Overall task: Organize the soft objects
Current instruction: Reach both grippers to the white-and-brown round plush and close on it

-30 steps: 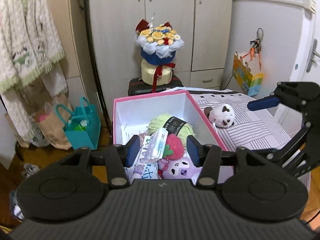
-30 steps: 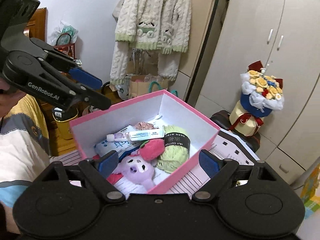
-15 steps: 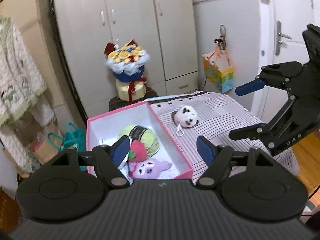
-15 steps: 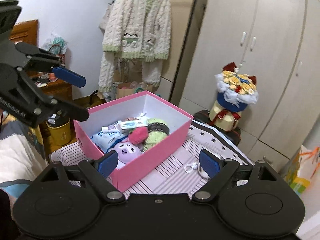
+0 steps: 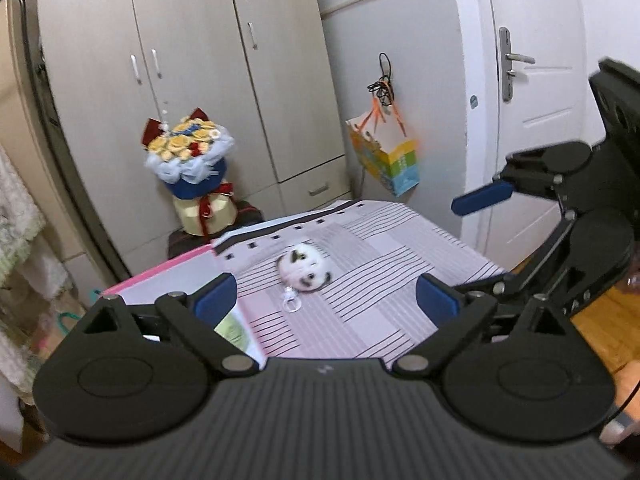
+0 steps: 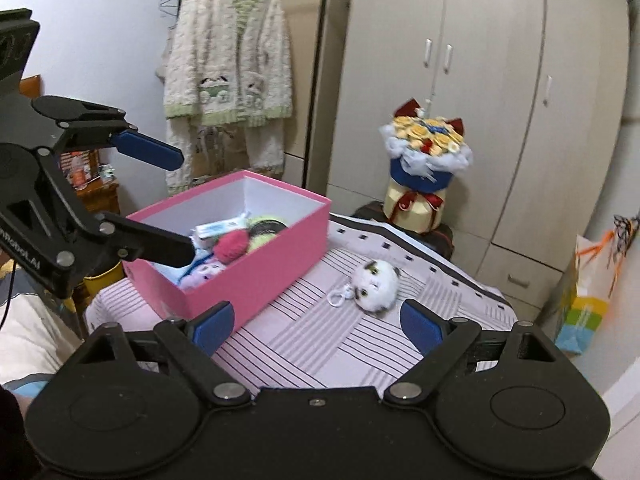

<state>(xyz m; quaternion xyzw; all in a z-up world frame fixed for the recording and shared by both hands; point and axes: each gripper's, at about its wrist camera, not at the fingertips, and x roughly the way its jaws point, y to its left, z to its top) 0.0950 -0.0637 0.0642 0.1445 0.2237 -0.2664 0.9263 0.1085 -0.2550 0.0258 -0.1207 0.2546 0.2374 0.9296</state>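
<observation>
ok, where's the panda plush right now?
The panda plush lies on the striped tablecloth, just right of the pink box in the right wrist view, outside it, ahead of both open tongs.

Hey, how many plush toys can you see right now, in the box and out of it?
3. A white plush head keychain lies on the striped cloth beside the pink box; a pink plush and a purple plush sit inside it. Others may be hidden underneath.

White panda plush (image 6: pixel 376 285) on its side on striped cloth, beside pink box (image 6: pixel 256 276) of soft toys
</observation>
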